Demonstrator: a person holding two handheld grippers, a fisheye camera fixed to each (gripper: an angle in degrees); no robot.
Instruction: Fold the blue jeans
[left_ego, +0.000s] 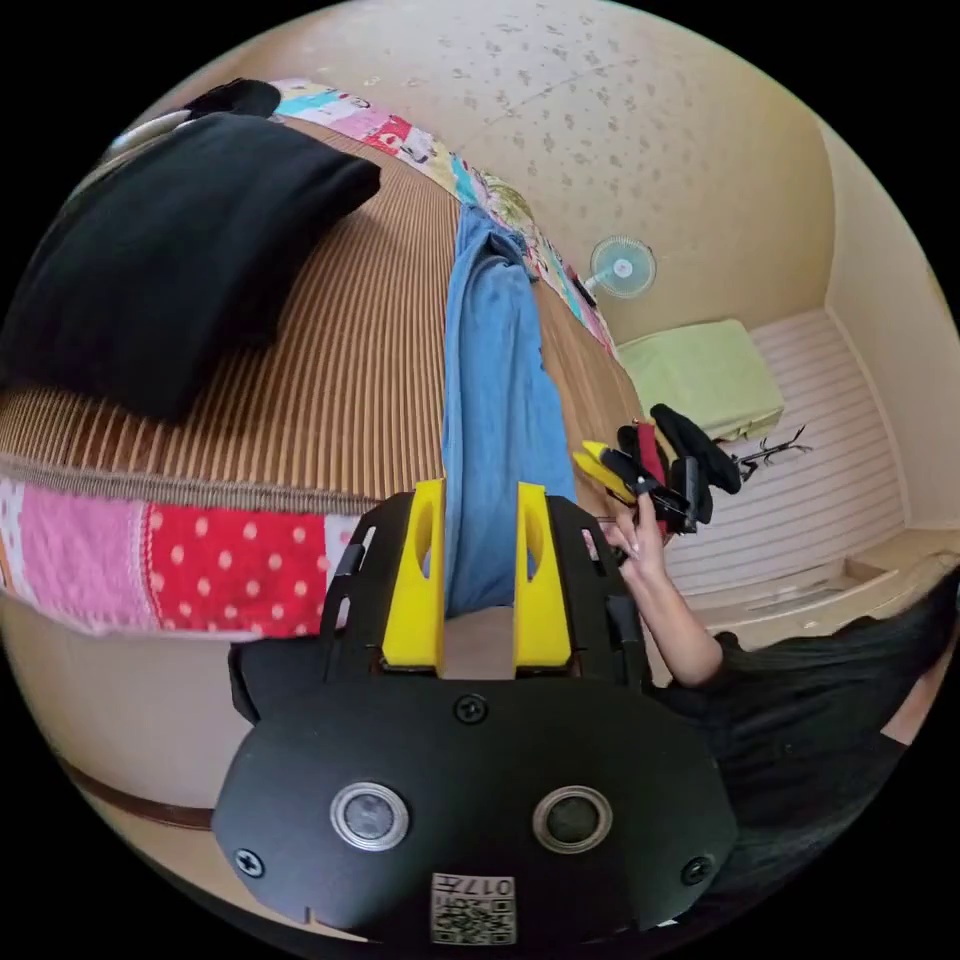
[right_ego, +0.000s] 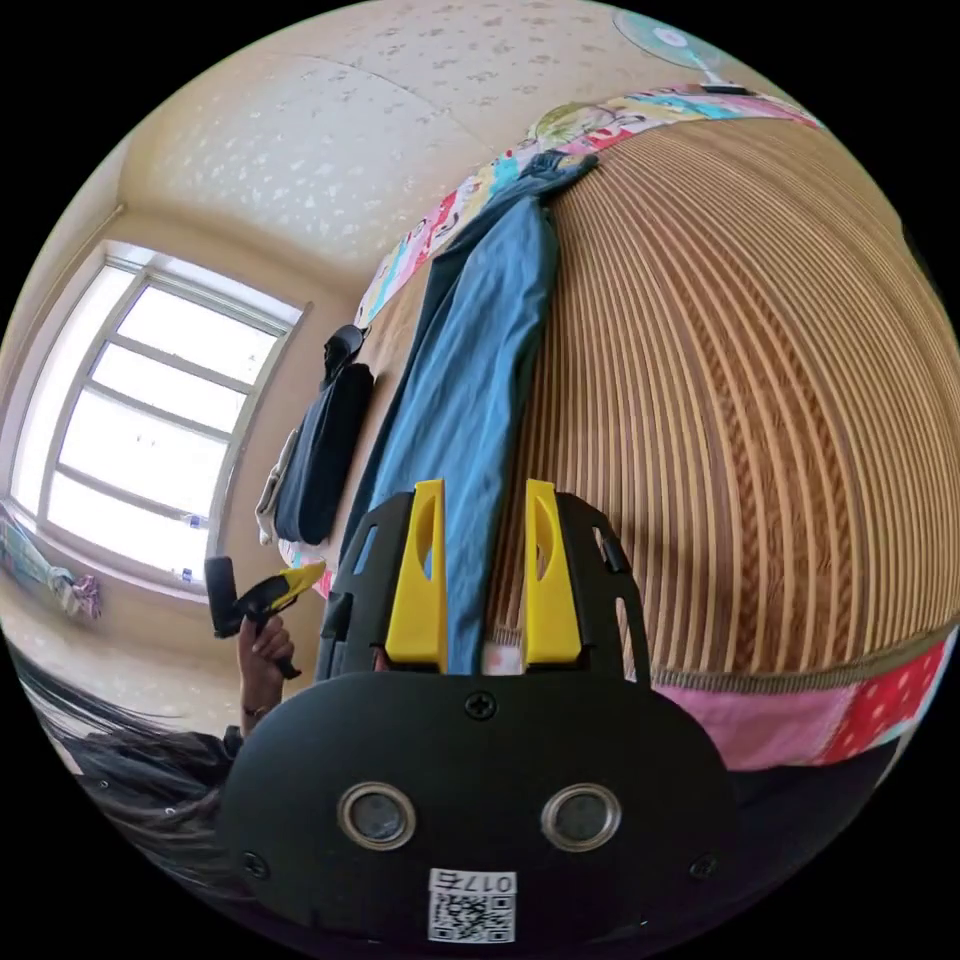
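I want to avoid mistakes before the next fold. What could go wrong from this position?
1. The blue jeans lie long and narrow on the striped mat, one end near the bed edge; they might slide off if pulled.
2. The left gripper and right gripper look open around the denim; lifting before closing would probably miss it.
3. The black cushion lies close and may block a sideways fold.
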